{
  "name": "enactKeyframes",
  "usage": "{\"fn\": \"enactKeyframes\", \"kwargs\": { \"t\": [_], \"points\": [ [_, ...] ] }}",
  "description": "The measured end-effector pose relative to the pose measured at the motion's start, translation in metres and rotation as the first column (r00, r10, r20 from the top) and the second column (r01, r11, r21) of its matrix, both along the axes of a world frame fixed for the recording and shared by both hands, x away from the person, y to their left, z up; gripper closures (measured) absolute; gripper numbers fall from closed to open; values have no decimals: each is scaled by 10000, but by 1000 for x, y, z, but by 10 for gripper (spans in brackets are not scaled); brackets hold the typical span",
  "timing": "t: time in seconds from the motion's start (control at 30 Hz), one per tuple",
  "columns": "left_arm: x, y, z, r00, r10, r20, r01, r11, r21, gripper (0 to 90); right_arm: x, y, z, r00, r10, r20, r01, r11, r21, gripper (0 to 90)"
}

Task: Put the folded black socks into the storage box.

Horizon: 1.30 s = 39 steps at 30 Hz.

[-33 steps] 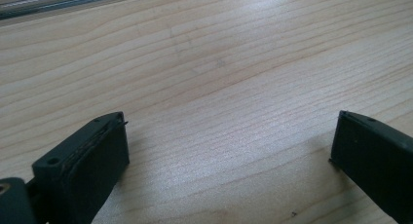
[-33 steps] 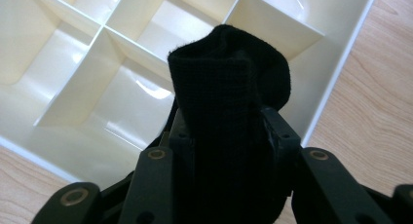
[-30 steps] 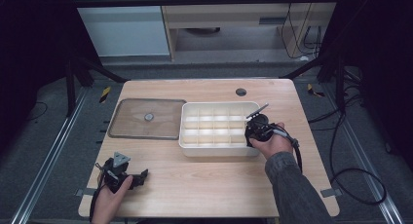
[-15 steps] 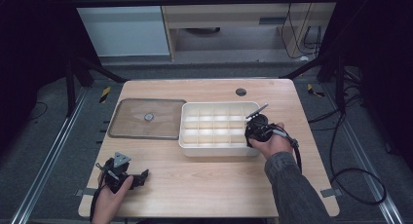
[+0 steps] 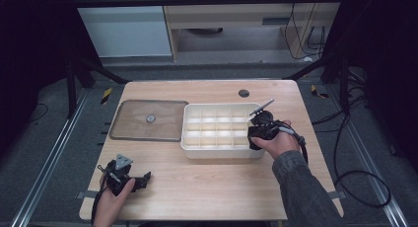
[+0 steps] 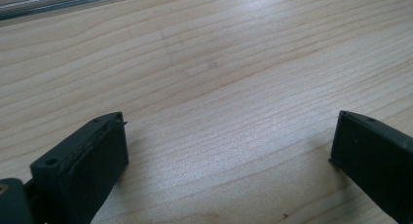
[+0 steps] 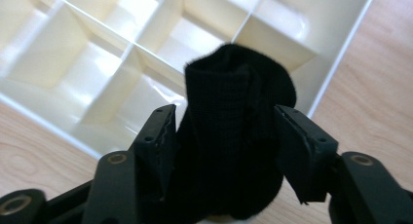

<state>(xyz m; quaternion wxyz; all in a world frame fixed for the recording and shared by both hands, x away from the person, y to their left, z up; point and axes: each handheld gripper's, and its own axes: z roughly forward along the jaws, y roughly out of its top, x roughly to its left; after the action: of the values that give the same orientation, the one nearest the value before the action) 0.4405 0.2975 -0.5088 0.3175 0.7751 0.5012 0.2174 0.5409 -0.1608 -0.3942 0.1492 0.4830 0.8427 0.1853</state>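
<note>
On the tabletop (image 5: 207, 187) a compartment tray (image 5: 217, 131) sits near the middle, a little toward the far side. Just left of it, edge almost against edge, a flat lid (image 5: 150, 120) lies on the wood. Behind the tray, near the far edge, there is a small round hole (image 5: 243, 93) in the tabletop. The right gripper (image 5: 259, 133) hangs over the tray's right end, and between its jaws stands a rolled cloth (image 7: 238, 136), above the compartments along the tray's near right corner. The left gripper (image 5: 129, 180) rests on the bare wood at the near left corner, well apart from the lid and the tray
</note>
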Motion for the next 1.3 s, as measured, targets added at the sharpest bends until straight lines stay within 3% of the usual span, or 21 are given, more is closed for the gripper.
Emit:
{"fn": "enactKeyframes", "kwargs": {
  "t": [0.17,0.4,0.6,0.73,0.8,0.83,0.9,1.0,1.1,1.3],
  "points": [
    [0,0,0,10000,-4,-10,4,10000,-5,0,-8,-2,21,9984,267,490,-291,9985,474,346],
    [0,0,0,10000,19,-3,-19,10000,-10,0,-11,-18,36,9959,56,906,-130,9966,812,261],
    [0,0,0,10000,27,-3,-27,10000,-10,0,-10,-29,42,9966,-63,825,-27,9942,1078,173],
    [0,0,0,10000,21,-12,-21,10000,-10,0,-10,-34,55,9960,-155,881,59,9941,1080,276],
    [0,0,0,10000,55,-2,-55,10000,-13,0,-11,-37,64,9954,-172,946,78,9951,990,367],
    [-1,0,0,10000,54,-13,-54,10000,2,0,-12,-38,70,9952,-170,968,70,9947,1028,459],
    [-1,-1,0,10000,60,-10,-60,10000,-5,0,-12,-38,72,9954,-125,952,27,9948,1018,493],
    [-1,-1,0,10000,87,9,-87,10000,-24,0,-11,-37,78,9958,0,911,-109,9927,1201,700],
    [-1,-1,0,10000,81,2,-81,10000,-21,0,-9,-34,81,9952,82,978,-194,9932,1149,803],
    [-1,0,0,10000,-3,17,3,10000,-24,0,-7,-31,86,9940,52,1095,-171,9940,1079,899]
  ]
}}
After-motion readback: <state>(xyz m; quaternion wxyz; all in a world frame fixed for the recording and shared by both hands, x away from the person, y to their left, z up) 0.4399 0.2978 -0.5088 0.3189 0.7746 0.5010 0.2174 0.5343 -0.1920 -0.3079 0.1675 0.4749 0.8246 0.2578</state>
